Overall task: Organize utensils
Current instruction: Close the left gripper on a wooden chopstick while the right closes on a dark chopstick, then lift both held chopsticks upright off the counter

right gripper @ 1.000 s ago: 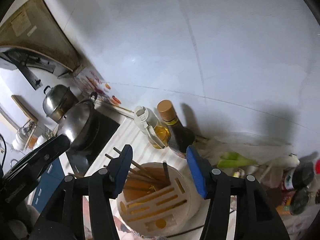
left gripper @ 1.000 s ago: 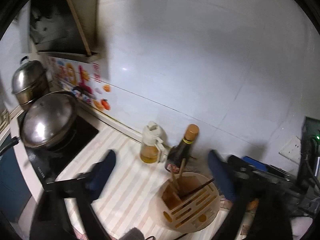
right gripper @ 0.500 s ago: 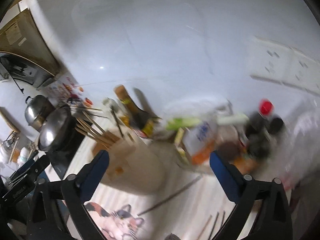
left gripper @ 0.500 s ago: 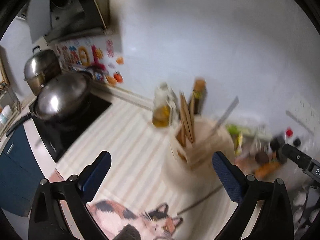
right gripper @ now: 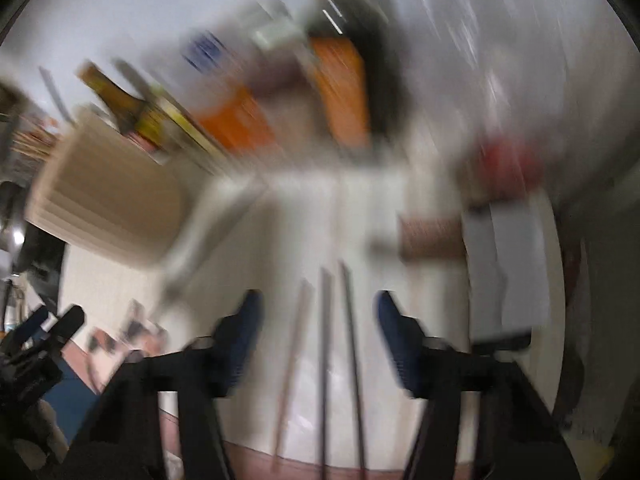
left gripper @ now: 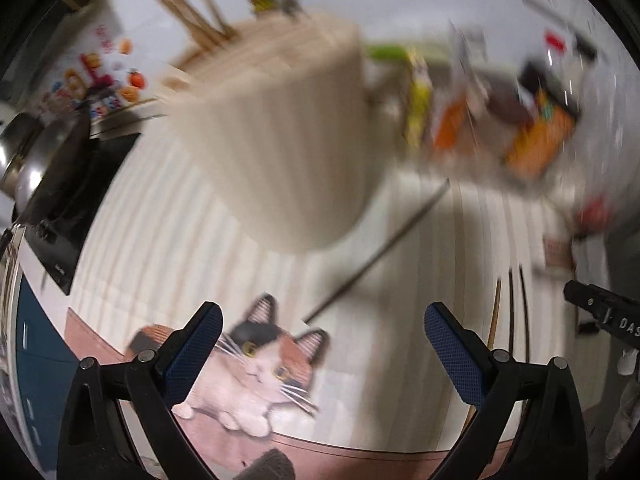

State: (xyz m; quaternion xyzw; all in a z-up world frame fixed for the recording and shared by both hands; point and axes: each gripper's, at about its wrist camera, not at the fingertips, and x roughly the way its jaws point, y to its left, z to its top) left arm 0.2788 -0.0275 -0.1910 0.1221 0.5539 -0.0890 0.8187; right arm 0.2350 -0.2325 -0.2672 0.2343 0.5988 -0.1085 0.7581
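The round beige utensil holder [left gripper: 280, 132] stands on the striped counter with wooden chopsticks [left gripper: 192, 12] sticking out of its top; it also shows at the left of the right wrist view [right gripper: 104, 200]. A dark chopstick [left gripper: 376, 256] lies loose beside it. My left gripper [left gripper: 320, 340] is open and empty, low over the counter in front of the holder. My right gripper [right gripper: 318, 332] is open and empty, its fingers either side of three loose chopsticks [right gripper: 324, 340] lying on the counter. Both views are motion-blurred.
A cat-picture mat [left gripper: 256, 364] lies at the counter's front edge. Pots [left gripper: 28, 152] sit on a black cooktop at the left. Bottles and orange packets [left gripper: 536, 140] crowd the back wall at the right. A brown block [right gripper: 432, 236] lies right of the chopsticks.
Both grippers have dropped from above the holder down toward the counter and swung right. The right gripper has opened wider and now straddles the loose chopsticks.
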